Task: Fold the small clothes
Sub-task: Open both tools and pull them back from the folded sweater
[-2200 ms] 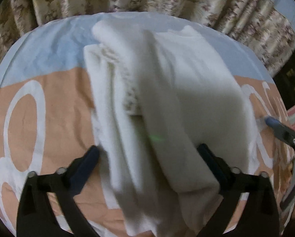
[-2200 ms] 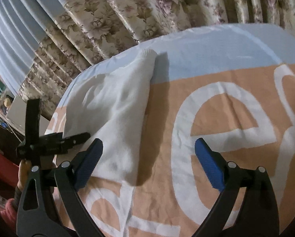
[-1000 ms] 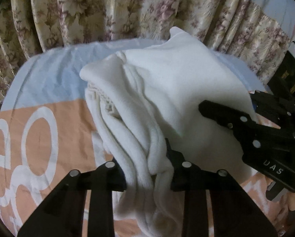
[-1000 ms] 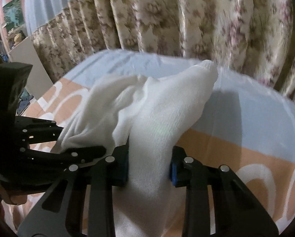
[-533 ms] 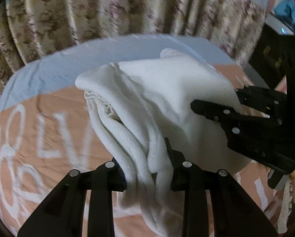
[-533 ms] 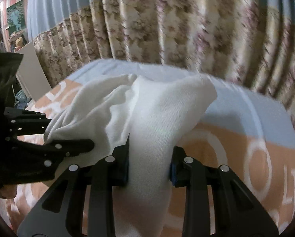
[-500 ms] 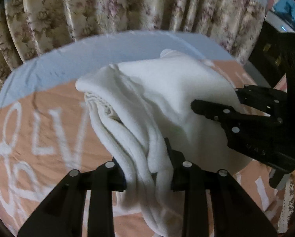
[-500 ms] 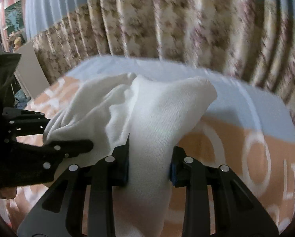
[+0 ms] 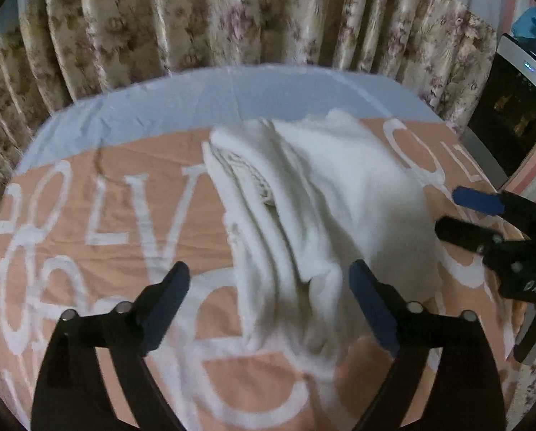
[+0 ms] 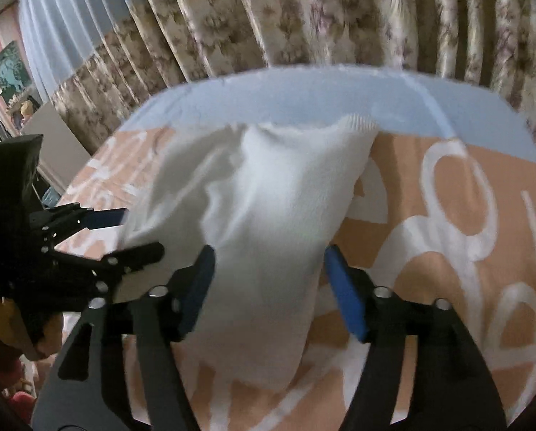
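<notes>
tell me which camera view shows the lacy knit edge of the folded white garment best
The left wrist view: the lacy knit edge peeks out between layers of the folded white garment. The right wrist view shows only that garment's smooth top, with the edge hidden.

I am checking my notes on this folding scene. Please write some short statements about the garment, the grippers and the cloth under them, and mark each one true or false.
1. The white garment lies folded on the orange and blue cloth. True.
2. The left gripper is clamped shut on the garment. False: its jaws have just been opening, and the fabric lies loose between them.
3. The right gripper is open. True.
4. The cloth is plain, without letters. False: it has large white letters.
5. A flowered curtain hangs behind. True.
</notes>
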`<state>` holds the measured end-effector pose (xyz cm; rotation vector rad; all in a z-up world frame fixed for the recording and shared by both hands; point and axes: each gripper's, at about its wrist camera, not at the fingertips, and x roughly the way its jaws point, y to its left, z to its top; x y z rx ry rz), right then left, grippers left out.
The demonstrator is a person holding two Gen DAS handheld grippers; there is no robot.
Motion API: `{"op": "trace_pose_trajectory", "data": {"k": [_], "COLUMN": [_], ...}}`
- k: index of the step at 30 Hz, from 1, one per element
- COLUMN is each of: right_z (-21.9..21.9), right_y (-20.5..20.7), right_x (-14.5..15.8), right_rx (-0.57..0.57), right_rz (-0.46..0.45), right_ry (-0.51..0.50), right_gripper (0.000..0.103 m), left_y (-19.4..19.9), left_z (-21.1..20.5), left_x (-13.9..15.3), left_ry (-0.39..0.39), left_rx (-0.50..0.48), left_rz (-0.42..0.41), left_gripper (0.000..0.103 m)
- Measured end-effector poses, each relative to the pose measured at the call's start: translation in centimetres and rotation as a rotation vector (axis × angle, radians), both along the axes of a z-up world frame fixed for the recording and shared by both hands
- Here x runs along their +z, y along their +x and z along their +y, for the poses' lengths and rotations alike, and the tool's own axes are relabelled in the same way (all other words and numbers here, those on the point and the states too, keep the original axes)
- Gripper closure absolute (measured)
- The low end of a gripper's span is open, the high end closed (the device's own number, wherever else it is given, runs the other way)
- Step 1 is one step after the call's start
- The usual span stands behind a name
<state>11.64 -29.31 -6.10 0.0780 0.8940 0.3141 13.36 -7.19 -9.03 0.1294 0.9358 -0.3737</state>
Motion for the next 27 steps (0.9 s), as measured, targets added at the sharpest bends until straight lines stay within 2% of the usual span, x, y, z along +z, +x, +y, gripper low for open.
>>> {"op": "trace_pose_trajectory", "data": {"k": [1, 3, 5, 7, 8, 9, 11, 14, 17, 19, 20, 21, 23, 25, 27], "right_z": [0.3, 1.5, 2.3, 2.5, 2.3, 2.3, 1.7, 0.9, 0.5, 0.4, 0.5, 0.6, 1.2, 2.2, 3.5], "right_y": [-1.0, -2.4, -2.7, -2.5, -2.4, -2.2, -1.7, -1.4, -1.9, -2.8, -3.5, -4.4, -5.7, -7.2, -8.2], "right_x": [0.4, 0.0, -1.6, -3.3, -4.1, -4.8, -5.7, -5.8, -5.2, -4.0, -3.2, -2.1, -0.4, 1.5, 2.7], "right_rx": [-0.013, -0.058, -0.087, -0.114, -0.127, -0.138, -0.157, -0.163, -0.17, -0.172, -0.169, -0.173, -0.178, -0.176, -0.189], "right_rz": [-0.017, -0.041, -0.03, -0.007, -0.003, 0.003, 0.02, 0.028, 0.042, 0.027, 0.012, -0.009, -0.056, -0.118, -0.149], "right_ry": [-0.037, -0.178, -0.272, -0.33, -0.362, -0.385, -0.372, -0.354, -0.298, -0.245, -0.21, -0.173, -0.135, -0.091, -0.099], "right_gripper": [0.03, 0.03, 0.031, 0.036, 0.039, 0.038, 0.037, 0.033, 0.036, 0.037, 0.033, 0.02, 0.003, 0.003, 0.003], "left_y": [-0.4, -0.1, 0.6, 1.2, 1.4, 1.4, 1.4, 1.3, -0.2, -2.2, -2.7, -3.9, -5.5, -7.0, -8.0], "left_z": [0.2, -0.2, -0.8, -0.8, -0.7, -0.3, 0.5, 0.9, 1.5, 2.2, 2.4, 2.7, 3.0, 3.1, 3.2], "left_x": [0.1, -0.5, -2.2, -4.3, -5.2, -6.0, -6.4, -5.9, -3.8, -1.5, -0.7, 0.5, 2.1, 3.6, 4.6], "left_ry": [0.026, 0.094, 0.179, 0.262, 0.279, 0.264, 0.23, 0.222, 0.186, 0.159, 0.153, 0.144, 0.139, 0.135, 0.125], "left_rx": [0.012, 0.042, 0.068, 0.081, 0.082, 0.079, 0.079, 0.086, 0.104, 0.118, 0.124, 0.135, 0.16, 0.184, 0.207], "left_rz": [-0.023, -0.04, -0.029, -0.033, -0.031, -0.027, -0.038, -0.043, -0.065, -0.119, -0.14, -0.173, -0.218, -0.26, -0.273], "left_gripper": [0.011, 0.011, 0.011, 0.011, 0.01, 0.01, 0.008, 0.008, 0.008, 0.002, 0.002, 0.002, 0.002, 0.002, 0.002]}}
